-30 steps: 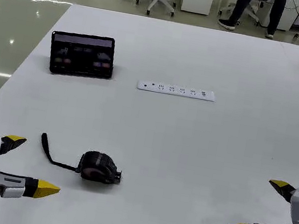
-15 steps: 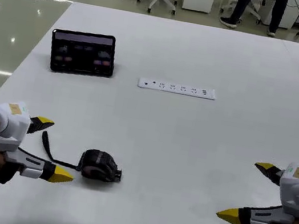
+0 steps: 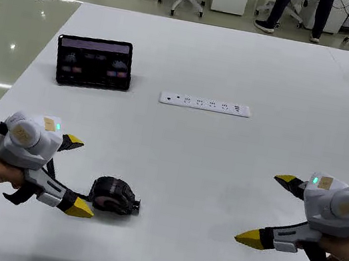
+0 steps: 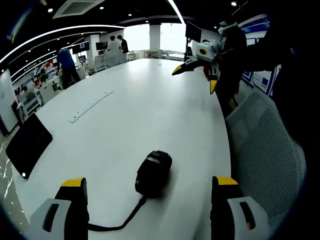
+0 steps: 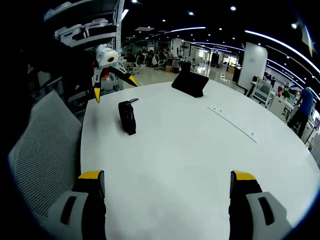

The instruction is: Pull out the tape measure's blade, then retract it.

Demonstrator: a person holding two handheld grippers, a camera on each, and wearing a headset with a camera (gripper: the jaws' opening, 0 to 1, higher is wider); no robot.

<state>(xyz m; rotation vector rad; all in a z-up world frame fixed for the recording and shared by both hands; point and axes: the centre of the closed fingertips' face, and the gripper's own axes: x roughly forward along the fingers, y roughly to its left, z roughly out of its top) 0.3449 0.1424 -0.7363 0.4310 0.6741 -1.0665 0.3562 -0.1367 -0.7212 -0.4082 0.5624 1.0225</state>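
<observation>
At the near left part of the flat white bench [image 3: 221, 172], a black, round-cased tape measure [image 3: 114, 195] lay on the surface, its blade not yet drawn out. A thin black wrist strap [image 4: 117, 222] trailed from the case back toward the left gripper [image 3: 78, 175], a white hand-held tool with yellow-tipped jaws. Its jaws stood wide apart and held nothing. In the left gripper view the case [image 4: 154, 172] lay just ahead of the two tips, in line with the gap between them. In the head view the nearer tip sat just beside the case's left side; whether they touched could not be told.

The right gripper [image 3: 265, 209], of the same white and yellow build, was held well apart from the tape measure, at the near right part of the bench. Its jaws were likewise spread and empty, above bare bench. Its own view looked across the bench at the tape measure [image 5: 127, 116] and the left gripper [image 5: 115, 90] beyond it.

Farther back on the bench lay a long white power strip [image 3: 205, 104]. Left of it a dark tablet with a lit screen [image 3: 94, 62] stood propped up. A grey mesh chair back [image 5: 40, 145] appeared beside the bench edge in both gripper views.
</observation>
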